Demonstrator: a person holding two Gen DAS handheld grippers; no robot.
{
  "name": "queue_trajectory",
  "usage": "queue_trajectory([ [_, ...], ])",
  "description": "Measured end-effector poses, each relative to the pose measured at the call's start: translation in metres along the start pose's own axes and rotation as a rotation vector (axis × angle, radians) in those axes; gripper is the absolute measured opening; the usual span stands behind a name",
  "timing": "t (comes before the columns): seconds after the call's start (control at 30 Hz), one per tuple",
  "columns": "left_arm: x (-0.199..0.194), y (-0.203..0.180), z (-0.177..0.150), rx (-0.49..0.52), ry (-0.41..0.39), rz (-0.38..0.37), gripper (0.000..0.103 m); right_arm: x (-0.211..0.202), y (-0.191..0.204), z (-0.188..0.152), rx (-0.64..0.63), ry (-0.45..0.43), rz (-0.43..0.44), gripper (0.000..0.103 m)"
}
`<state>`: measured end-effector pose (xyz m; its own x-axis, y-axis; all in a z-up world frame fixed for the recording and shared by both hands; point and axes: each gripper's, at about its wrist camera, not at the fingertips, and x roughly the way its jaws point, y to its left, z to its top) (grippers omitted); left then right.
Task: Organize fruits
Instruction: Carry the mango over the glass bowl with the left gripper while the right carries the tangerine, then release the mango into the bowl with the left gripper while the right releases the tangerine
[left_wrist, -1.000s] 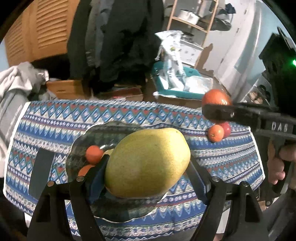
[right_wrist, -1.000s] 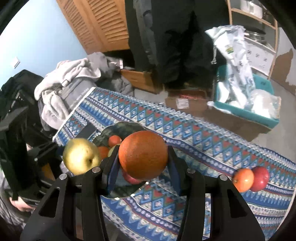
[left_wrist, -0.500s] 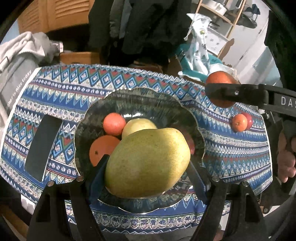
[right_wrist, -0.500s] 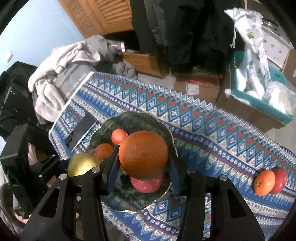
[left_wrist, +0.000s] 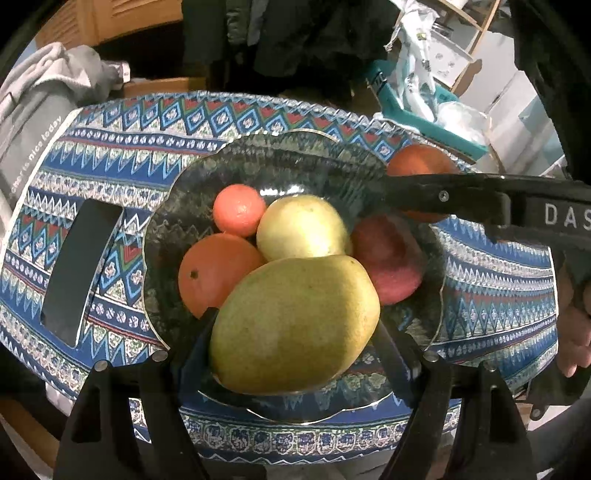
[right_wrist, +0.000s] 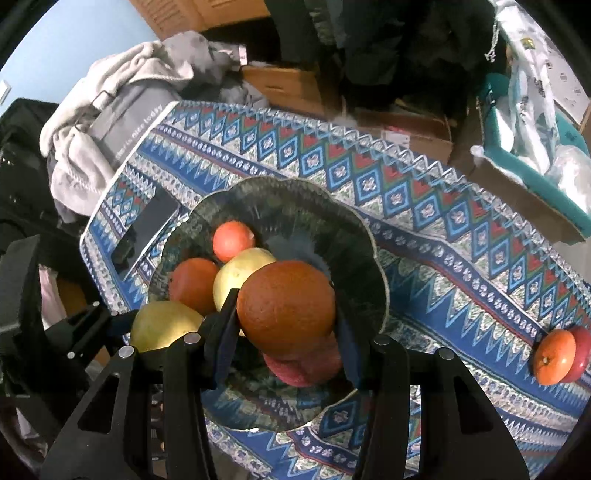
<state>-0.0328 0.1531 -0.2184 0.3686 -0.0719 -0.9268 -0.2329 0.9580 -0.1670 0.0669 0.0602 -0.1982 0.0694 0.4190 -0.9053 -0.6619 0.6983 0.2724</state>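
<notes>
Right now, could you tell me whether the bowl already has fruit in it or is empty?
It has fruit. The bowl holds four pieces: two oranges, a yellow apple and a red apple.

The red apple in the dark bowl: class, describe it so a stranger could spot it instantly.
Find the dark scalloped glass bowl on the blue patterned tablecloth. Among its fruit, the round red apple lies at the right side. It is the only red fruit there; its neighbours are orange or yellow-green.

A blue patterned cloth (right_wrist: 424, 206) covers the bench. On it sit a dark scalloped bowl (right_wrist: 354, 236), a black phone (right_wrist: 147, 225) just beside the bowl, and well apart, a small orange (right_wrist: 554, 356) touching a red apple (right_wrist: 580, 350).
</notes>
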Motion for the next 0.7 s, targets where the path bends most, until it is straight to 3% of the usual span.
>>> queue_trajectory([
  [0.17, 0.009, 0.006, 0.000, -0.030, 0.035, -0.011, 0.081, 0.011, 0.003, -0.001, -0.005, 0.028, 0.001, 0.048],
  [0.27, 0.003, 0.008, 0.003, -0.037, 0.005, -0.029, 0.070, 0.014, 0.002, -0.001, 0.003, 0.036, 0.001, 0.048],
  [0.7, -0.011, 0.003, 0.009, -0.016, -0.034, -0.012, 0.070, 0.000, -0.002, -0.002, 0.022, -0.002, 0.012, 0.050],
])
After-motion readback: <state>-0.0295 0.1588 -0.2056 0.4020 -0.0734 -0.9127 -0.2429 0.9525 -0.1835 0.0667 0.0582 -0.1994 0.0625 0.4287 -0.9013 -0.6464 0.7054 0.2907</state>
